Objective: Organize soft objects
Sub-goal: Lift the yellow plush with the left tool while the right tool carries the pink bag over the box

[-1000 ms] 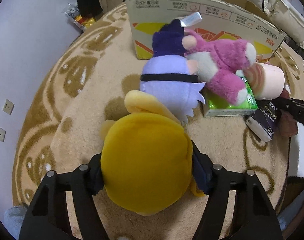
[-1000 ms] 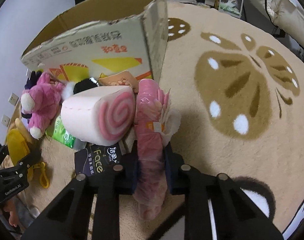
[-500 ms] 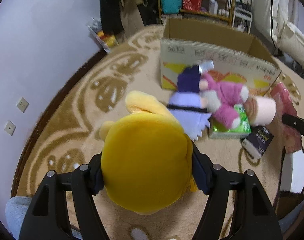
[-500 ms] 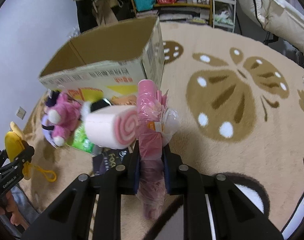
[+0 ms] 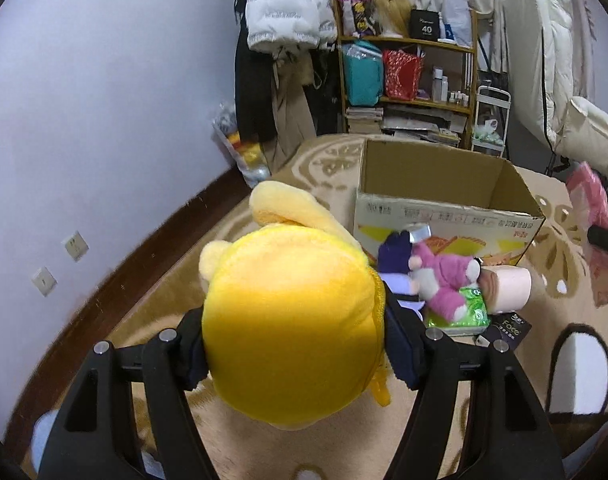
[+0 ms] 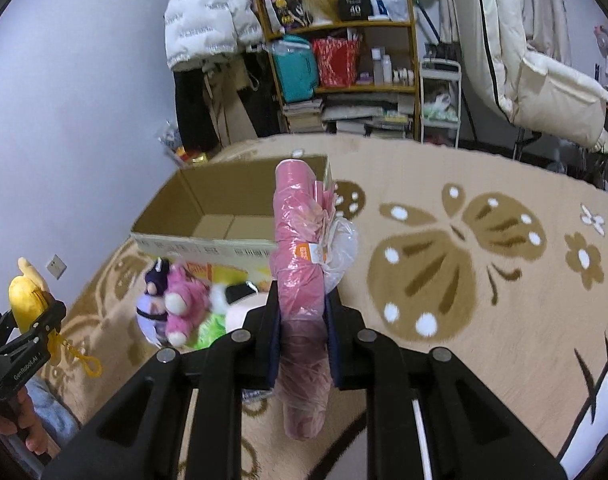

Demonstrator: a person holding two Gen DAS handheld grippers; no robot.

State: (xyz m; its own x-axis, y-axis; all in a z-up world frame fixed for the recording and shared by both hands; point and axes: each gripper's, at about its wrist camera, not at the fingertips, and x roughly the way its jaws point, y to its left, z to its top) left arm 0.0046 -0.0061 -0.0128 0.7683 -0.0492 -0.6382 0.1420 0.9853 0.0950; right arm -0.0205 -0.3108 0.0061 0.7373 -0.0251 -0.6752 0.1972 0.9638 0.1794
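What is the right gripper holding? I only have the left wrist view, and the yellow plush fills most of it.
Observer: The right gripper is shut on a pink plastic-wrapped roll, which stands upright between the fingers.
Operator: Anything in the box?
Observer: The right wrist view looks down into the cardboard box. The strip of floor it shows is bare; the roll hides the rest.
Operator: Anything dangling off my plush?
Observer: Yes. A yellow cord with a clip hangs below the yellow plush, under the left gripper.
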